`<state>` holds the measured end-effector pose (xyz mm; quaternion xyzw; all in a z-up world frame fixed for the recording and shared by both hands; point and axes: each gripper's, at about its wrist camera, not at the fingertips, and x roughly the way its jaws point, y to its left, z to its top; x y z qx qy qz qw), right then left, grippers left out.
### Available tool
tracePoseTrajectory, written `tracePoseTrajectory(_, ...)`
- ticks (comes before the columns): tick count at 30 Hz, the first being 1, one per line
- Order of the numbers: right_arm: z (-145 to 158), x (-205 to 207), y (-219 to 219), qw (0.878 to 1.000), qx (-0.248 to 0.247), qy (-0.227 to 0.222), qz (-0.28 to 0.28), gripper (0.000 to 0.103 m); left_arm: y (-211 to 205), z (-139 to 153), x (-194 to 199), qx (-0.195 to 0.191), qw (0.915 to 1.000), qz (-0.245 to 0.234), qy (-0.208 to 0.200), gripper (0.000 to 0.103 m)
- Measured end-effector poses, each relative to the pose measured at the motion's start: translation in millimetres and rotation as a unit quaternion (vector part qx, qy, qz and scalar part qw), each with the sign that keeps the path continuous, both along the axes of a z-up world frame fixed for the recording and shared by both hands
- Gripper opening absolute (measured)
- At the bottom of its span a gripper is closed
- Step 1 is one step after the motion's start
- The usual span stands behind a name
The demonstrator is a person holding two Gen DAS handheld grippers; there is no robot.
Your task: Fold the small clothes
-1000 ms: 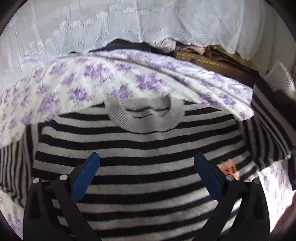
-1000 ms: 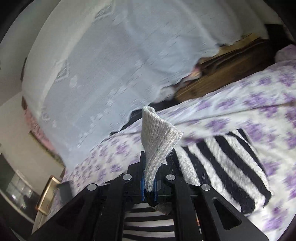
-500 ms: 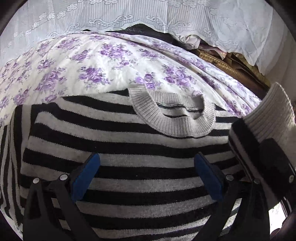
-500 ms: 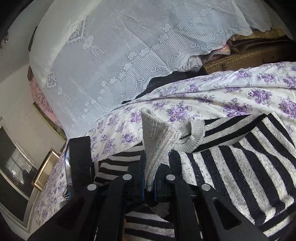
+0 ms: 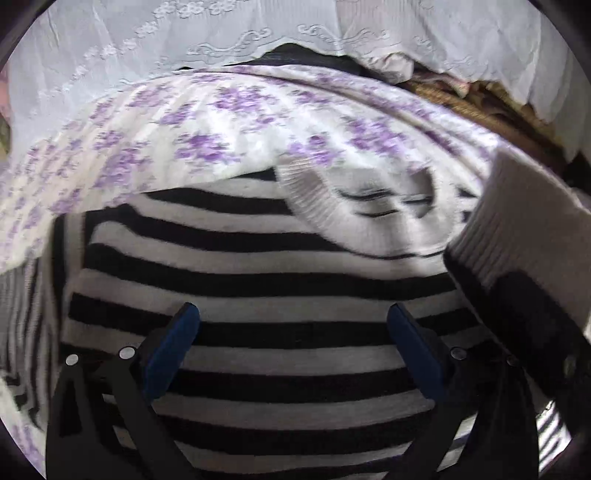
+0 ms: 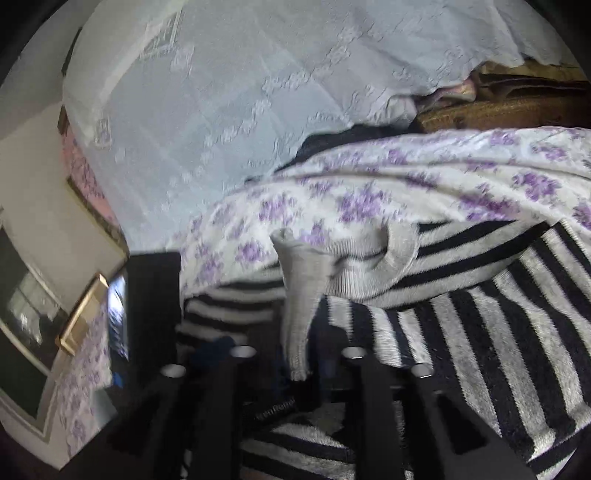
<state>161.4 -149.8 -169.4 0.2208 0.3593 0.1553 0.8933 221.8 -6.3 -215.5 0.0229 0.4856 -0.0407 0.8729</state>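
Observation:
A black-and-white striped sweater (image 5: 258, 280) with a grey ribbed collar (image 5: 332, 218) lies flat on a purple-flowered bedspread (image 5: 207, 122). My left gripper (image 5: 293, 332) is open and empty, its blue pads just above the sweater's chest. My right gripper (image 6: 299, 365) is shut on the grey ribbed sleeve cuff (image 6: 299, 295) and holds the striped sleeve (image 6: 498, 332) over the sweater's body. That cuff also shows at the right of the left wrist view (image 5: 517, 229), with the right gripper below it.
A white lace cloth (image 5: 295, 29) hangs behind the bed. Brown woven items (image 6: 498, 107) lie at the back right. A framed picture (image 6: 81, 314) leans at the left, by the wall.
My right gripper has carried the sleeve cuff further left across the sweater's body. The left gripper has drifted slightly and stays open over the chest.

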Motion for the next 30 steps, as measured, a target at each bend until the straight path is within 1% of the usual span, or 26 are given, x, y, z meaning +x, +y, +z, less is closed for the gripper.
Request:
tracePoseTrajectory(2, 1, -3, -2, 1.0, 0.011, 0.003, 0.01, 0.039, 4, 0, -3, -0.006, 1.0, -0.004, 0.005, 0.099)
tracePoseTrajectory(4, 11, -9, -4, 0.999, 0.025, -0.008, 0.023, 0.05, 9, 3, -9, -0.023, 0.9996, -0.016, 0.009, 0.099)
tracePoseTrajectory(5, 19, -13, -6, 0.999, 0.036, -0.015, 0.038, 0.062, 11, 4, -12, -0.03, 0.9993, -0.022, 0.009, 0.099)
tracePoseTrajectory(7, 36, -23, -10, 0.997, 0.045, -0.033, 0.054, 0.063, 20, 9, -20, -0.04, 0.9989, -0.026, 0.002, 0.099)
tracePoseTrajectory(8, 43, -28, -12, 0.996, 0.047, -0.041, 0.059, 0.063, 27, 12, -22, -0.044, 0.9988, -0.02, -0.004, 0.099)
tracePoseTrajectory(9, 49, -31, -16, 0.996, 0.048, -0.048, 0.061, 0.063, 37, 19, -23, -0.053, 0.9985, -0.002, -0.016, 0.099)
tracePoseTrajectory(10, 53, -35, -20, 0.996, 0.047, -0.055, 0.056, 0.063, 50, 25, -22, -0.071, 0.9969, 0.02, -0.025, 0.098)
tracePoseTrajectory(11, 57, -39, -29, 0.997, 0.032, -0.063, 0.039, 0.063, 60, 29, -21, -0.092, 0.9948, 0.035, -0.029, 0.098)
tracePoseTrajectory(12, 59, -41, -35, 0.998, 0.013, -0.065, 0.023, 0.062, 73, 33, -21, -0.129, 0.99, 0.048, -0.029, 0.098)
tracePoseTrajectory(13, 58, -41, -45, 0.998, -0.022, -0.063, -0.006, 0.059, 81, 33, -20, -0.165, 0.9848, 0.051, -0.021, 0.098)
tracePoseTrajectory(14, 54, -40, -55, 0.997, -0.047, -0.057, -0.03, 0.045, 82, 31, -17, -0.192, 0.9806, 0.041, -0.005, 0.098)
tracePoseTrajectory(15, 49, -38, -63, 0.996, -0.062, -0.047, -0.046, 0.029, 80, 29, -16, -0.205, 0.9783, 0.028, 0.006, 0.098)
tracePoseTrajectory(16, 37, -34, -77, 0.995, -0.075, -0.023, -0.066, 0.024, 74, 26, -15, -0.216, 0.9761, 0.01, 0.02, 0.098)
tracePoseTrajectory(17, 27, -31, -89, 0.995, -0.071, -0.003, -0.075, 0.019, 65, 22, -15, -0.213, 0.9765, -0.007, 0.033, 0.098)
tracePoseTrajectory(18, 19, -29, -97, 0.994, -0.067, 0.011, -0.081, 0.017, 50, 17, -15, -0.186, 0.9811, -0.028, 0.044, 0.098)
tracePoseTrajectory(19, 8, -25, -109, 0.993, -0.065, 0.032, -0.092, 0.017, 43, 14, -17, -0.165, 0.9847, -0.035, 0.043, 0.098)
tracePoseTrajectory(21, -8, -18, -121, 0.991, -0.062, 0.06, -0.102, 0.017, 23, 8, -21, -0.115, 0.9913, -0.054, 0.037, 0.098)
tracePoseTrajectory(22, -20, -12, -130, 0.989, -0.051, 0.085, -0.108, 0.015, 17, 6, -22, -0.106, 0.9914, -0.066, 0.039, 0.098)
tracePoseTrajectory(23, -31, -12, -136, 0.988, -0.038, 0.099, -0.11, 0.012, 10, 6, -25, -0.102, 0.9907, -0.082, 0.039, 0.096)
tracePoseTrajectory(24, -40, -10, -141, 0.987, -0.022, 0.111, -0.112, 0.004, 4, 8, -30, -0.098, 0.9903, -0.094, 0.031, 0.09)
tracePoseTrajectory(25, -45, -10, -147, 0.986, -0.009, 0.115, -0.117, 0.002, 1, 9, -34, -0.091, 0.9906, -0.099, 0.021, 0.064)
tracePoseTrajectory(26, -46, -12, -152, 0.986, 0.007, 0.118, -0.121, 0.002, -4, 11, -39, -0.08, 0.9909, -0.107, 0.012, 0.045)
tracePoseTrajectory(27, -44, -13, -156, 0.985, 0.024, 0.117, -0.122, 0.007, -10, 13, -43, -0.061, 0.9922, -0.109, -0.001, 0.042)
tracePoseTrajectory(28, -37, -14, -160, 0.986, 0.046, 0.103, -0.126, 0.008, -13, 13, -46, -0.044, 0.9933, -0.106, -0.014, 0.03)
tracePoseTrajectory(29, -31, -14, -160, 0.986, 0.049, 0.092, -0.127, 0.008, -16, 13, -47, -0.027, 0.994, -0.104, -0.023, 0.022)
tracePoseTrajectory(30, -24, -11, -161, 0.987, 0.045, 0.082, -0.128, 0.008, -15, 14, -47, -0.021, 0.9944, -0.1, -0.028, 0.019)
